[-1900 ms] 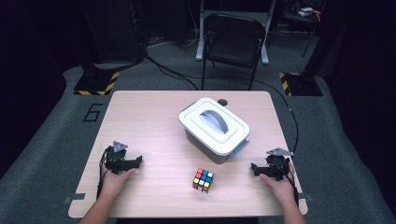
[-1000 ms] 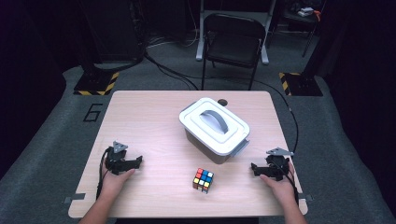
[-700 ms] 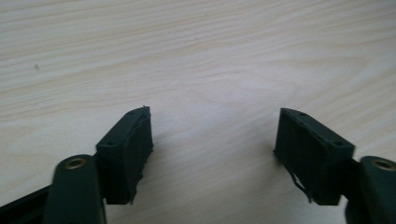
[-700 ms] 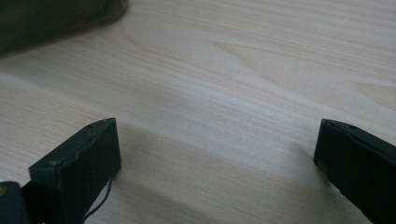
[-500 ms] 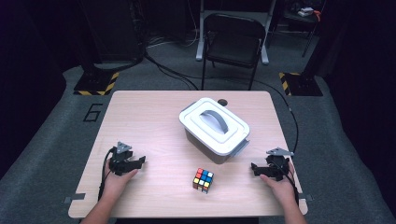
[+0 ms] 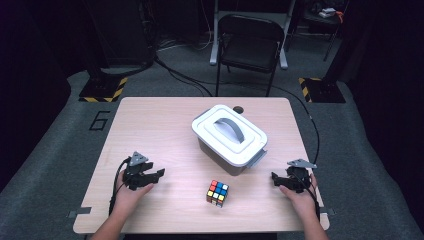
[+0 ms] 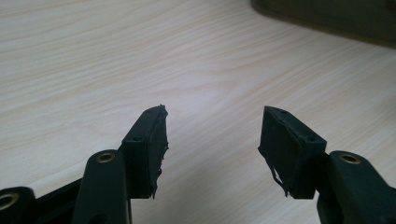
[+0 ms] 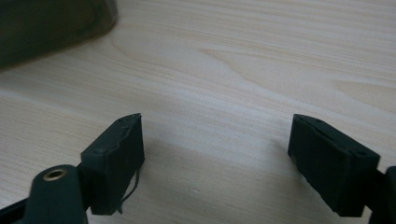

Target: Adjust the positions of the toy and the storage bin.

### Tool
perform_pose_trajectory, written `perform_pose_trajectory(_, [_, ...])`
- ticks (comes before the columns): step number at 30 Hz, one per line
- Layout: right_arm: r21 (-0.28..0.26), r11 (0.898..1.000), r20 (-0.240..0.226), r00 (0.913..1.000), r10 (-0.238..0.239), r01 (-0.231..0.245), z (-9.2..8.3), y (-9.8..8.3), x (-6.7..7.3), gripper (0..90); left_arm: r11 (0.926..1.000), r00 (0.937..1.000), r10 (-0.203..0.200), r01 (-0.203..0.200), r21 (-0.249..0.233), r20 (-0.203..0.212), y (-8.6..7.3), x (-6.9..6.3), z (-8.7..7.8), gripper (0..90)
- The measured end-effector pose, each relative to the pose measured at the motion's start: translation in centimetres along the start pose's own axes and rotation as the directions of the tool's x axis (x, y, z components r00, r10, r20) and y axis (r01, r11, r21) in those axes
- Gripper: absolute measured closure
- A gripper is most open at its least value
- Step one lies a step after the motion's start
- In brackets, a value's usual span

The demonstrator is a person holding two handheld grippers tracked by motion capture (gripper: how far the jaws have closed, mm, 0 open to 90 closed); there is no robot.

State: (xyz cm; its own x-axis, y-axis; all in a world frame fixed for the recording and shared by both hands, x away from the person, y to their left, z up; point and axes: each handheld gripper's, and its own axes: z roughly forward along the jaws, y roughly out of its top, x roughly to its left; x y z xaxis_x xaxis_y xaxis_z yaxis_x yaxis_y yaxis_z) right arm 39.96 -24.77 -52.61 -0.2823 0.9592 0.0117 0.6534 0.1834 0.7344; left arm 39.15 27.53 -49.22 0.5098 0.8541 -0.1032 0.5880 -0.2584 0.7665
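While the puzzle cube point(image 6: 218, 193) sits untouched near the table's point(image 6: 150, 125) front edge, between both grippers and just in front of the lidded white box point(image 6: 229, 135), we hold the left gripper point(image 6: 156, 175) and right gripper point(image 6: 275, 178) spread, with nothing between them. Both have just been closing. Only a dark, blurred box edge point(image 7: 327, 18) shows past the left jaws; forearms are cut off below.
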Motion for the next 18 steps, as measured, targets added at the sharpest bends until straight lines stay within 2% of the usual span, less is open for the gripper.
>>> perform_pose_trajectory(5, [0.002, 1.000, 0.002, 1.0000, -0.002, 0.002, -0.1, 0.1, 0.0, 23.4, 0.9987, 0.9977, 0.051, -0.051, -0.001, 0.044, 1.0, -1.9, -0.2, 44.1])
perform_pose_trajectory(10, [-0.004, 1.000, 0.010, 0.9999, -0.011, 0.011, -0.2, 0.1, 0.4, 27.6, 0.9932, 0.9887, 0.115, -0.117, 0.008, 0.096, 2.0, -4.0, -0.2, 45.8])
perform_pose_trajectory(13, [-0.007, 1.000, 0.003, 0.9999, -0.012, 0.012, -0.3, 0.1, 0.6, 37.1, 0.9940, 0.9851, 0.108, -0.109, 0.001, 0.134, 2.3, -5.2, 0.1, 46.6])
perform_pose_trajectory(14, [-0.009, 0.999, -0.006, 0.9995, -0.032, 0.032, -0.3, 0.1, 0.5, 39.9, 0.9941, 0.9837, 0.108, -0.109, 0.000, 0.144, 2.4, -5.6, 0.3, 46.6])
perform_pose_trajectory(18, [-0.010, 0.999, -0.001, 0.9990, -0.045, 0.045, -0.3, 0.2, 0.8, 43.0, 0.9913, 0.9756, 0.130, -0.132, -0.002, 0.177, 2.9, -7.1, 1.0, 46.7])
